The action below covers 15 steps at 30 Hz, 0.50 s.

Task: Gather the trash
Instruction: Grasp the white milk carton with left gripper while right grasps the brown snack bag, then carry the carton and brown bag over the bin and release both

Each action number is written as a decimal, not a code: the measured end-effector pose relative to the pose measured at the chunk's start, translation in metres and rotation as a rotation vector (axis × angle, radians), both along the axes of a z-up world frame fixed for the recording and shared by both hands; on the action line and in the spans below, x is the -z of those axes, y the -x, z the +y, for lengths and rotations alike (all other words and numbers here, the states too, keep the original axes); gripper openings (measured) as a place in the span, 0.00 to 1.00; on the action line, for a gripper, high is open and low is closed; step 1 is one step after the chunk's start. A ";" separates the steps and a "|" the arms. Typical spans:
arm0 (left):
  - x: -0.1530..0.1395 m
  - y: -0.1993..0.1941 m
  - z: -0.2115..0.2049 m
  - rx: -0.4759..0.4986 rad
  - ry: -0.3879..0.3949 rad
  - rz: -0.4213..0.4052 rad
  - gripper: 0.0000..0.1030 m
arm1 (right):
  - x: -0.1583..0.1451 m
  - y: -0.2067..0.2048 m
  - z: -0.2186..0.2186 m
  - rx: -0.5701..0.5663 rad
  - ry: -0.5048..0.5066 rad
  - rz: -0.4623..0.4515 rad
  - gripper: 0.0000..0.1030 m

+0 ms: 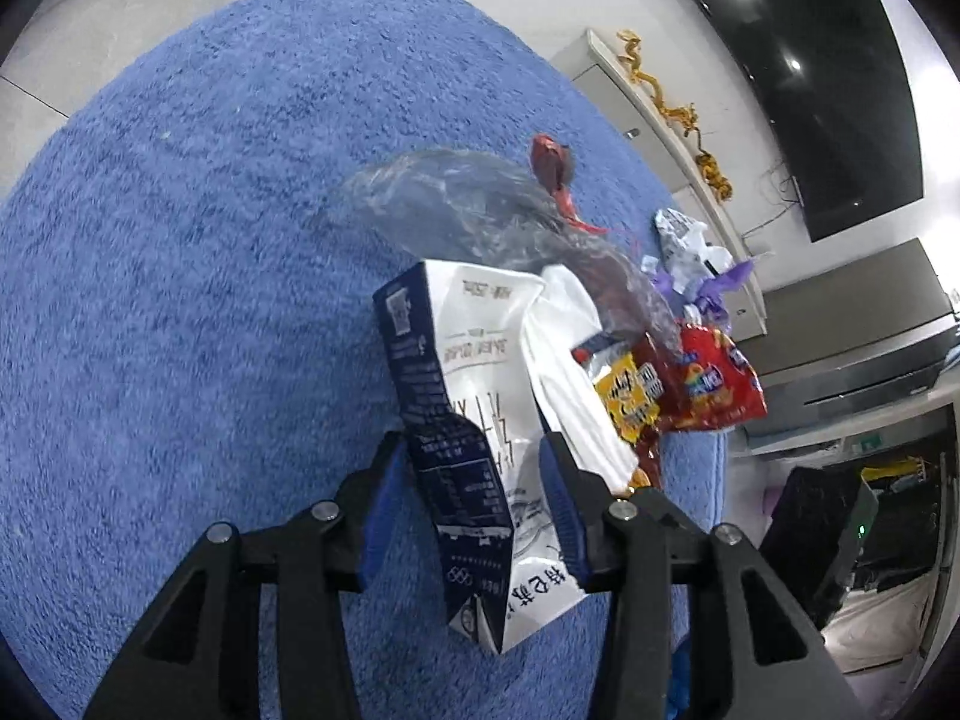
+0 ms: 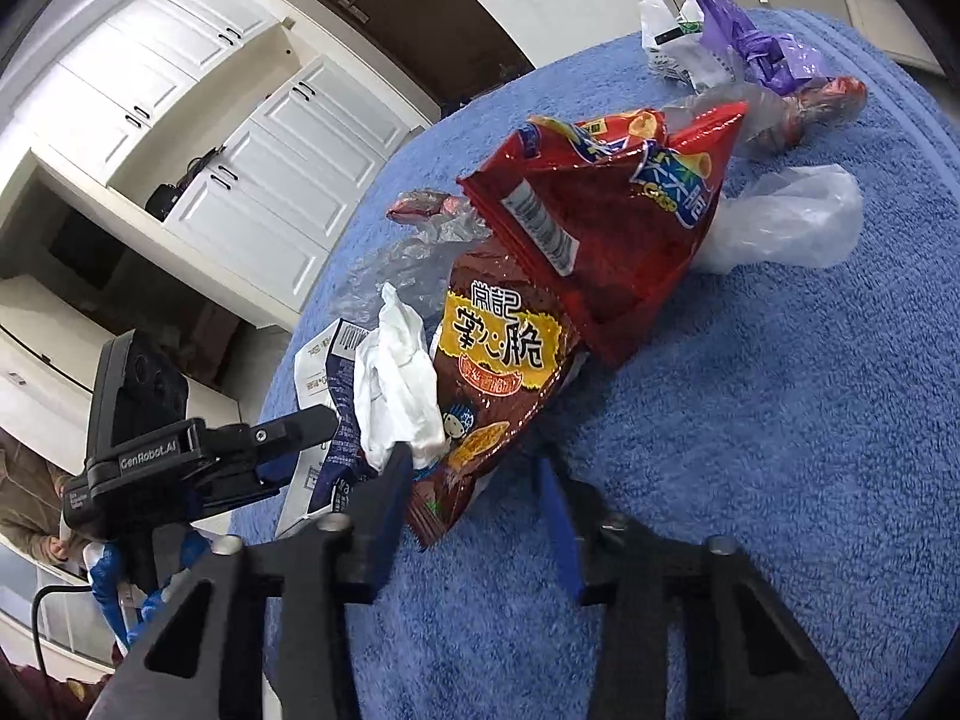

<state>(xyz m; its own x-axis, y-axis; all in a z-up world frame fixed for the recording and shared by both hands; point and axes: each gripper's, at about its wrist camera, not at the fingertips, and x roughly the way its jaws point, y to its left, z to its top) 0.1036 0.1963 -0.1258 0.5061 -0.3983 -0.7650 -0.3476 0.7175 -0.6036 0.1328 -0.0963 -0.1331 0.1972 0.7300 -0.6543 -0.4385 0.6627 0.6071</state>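
Left gripper (image 1: pixel 474 498) pinches the carton (image 1: pixel 474 420) over the blue rug (image 1: pixel 180 270). Right gripper (image 2: pixel 474 510) has fingers spread around the brown snack bag's (image 2: pixel 480 396) bottom edge, on the rug. Red bag (image 2: pixel 606 228), tissue (image 2: pixel 396 384) and clear bags (image 2: pixel 780 222) touch the brown bag.

We can read only a few things. On the brown snack bag (image 2: pixel 480 384), at the centre of the right wrist view, large characters read "常記 掌心脆" on a yellow panel. The red snack bag (image 2: pixel 606 228) above it carries a barcode label and blue lettering too distorted for us to read. At lower left, the black device (image 2: pixel 144 456) is marked "GenRobot.AI". In the left wrist view, the milk carton (image 1: pixel 480 420) shows upside-down print that we cannot make out.
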 end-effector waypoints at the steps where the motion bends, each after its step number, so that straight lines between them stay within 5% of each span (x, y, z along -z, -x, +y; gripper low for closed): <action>1: -0.001 0.001 0.001 -0.011 -0.018 0.001 0.33 | 0.001 0.000 0.000 0.002 0.000 -0.001 0.21; 3: 0.001 0.001 0.001 -0.019 -0.026 -0.005 0.30 | 0.001 0.003 -0.001 0.002 0.007 -0.010 0.11; 15: -0.040 0.040 0.002 -0.022 -0.198 -0.100 0.27 | -0.022 0.041 -0.023 -0.025 0.158 -0.150 0.06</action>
<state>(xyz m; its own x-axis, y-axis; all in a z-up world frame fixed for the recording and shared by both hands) 0.0637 0.1982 -0.0860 0.5901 -0.2328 -0.7730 -0.3105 0.8184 -0.4836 0.0920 -0.1194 -0.1111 0.2839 0.6263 -0.7261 -0.5334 0.7324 0.4232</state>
